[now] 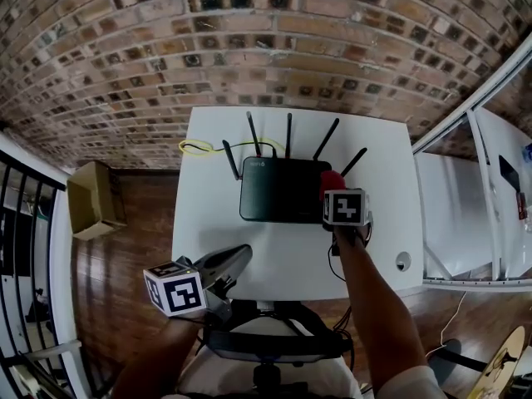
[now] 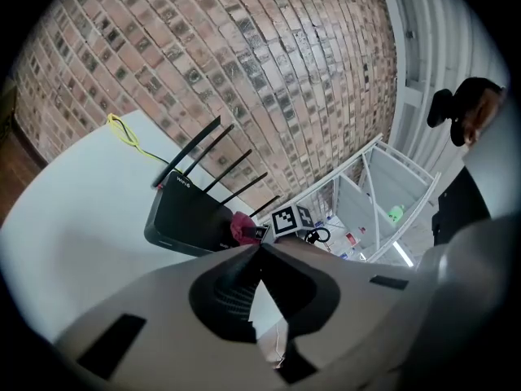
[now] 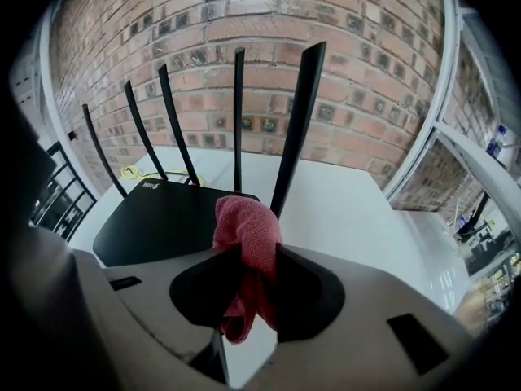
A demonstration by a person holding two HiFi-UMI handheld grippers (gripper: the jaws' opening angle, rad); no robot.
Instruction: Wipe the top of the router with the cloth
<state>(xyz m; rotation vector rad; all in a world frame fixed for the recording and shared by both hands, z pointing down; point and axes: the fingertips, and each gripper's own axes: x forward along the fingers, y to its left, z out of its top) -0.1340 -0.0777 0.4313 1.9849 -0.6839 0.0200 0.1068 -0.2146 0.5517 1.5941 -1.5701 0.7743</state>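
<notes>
A black router with several upright antennas lies flat at the middle of a white table; it also shows as the router and the router. My right gripper is shut on a red cloth, holding it at the router's right front corner; the cloth bunches up between the jaws. My left gripper hovers over the table's front edge, well clear of the router, its jaws shut with nothing in them.
A yellow cable lies coiled behind the router on the left. A brick wall rises behind the table. A cardboard box sits on the wooden floor to the left; white shelving stands on the right.
</notes>
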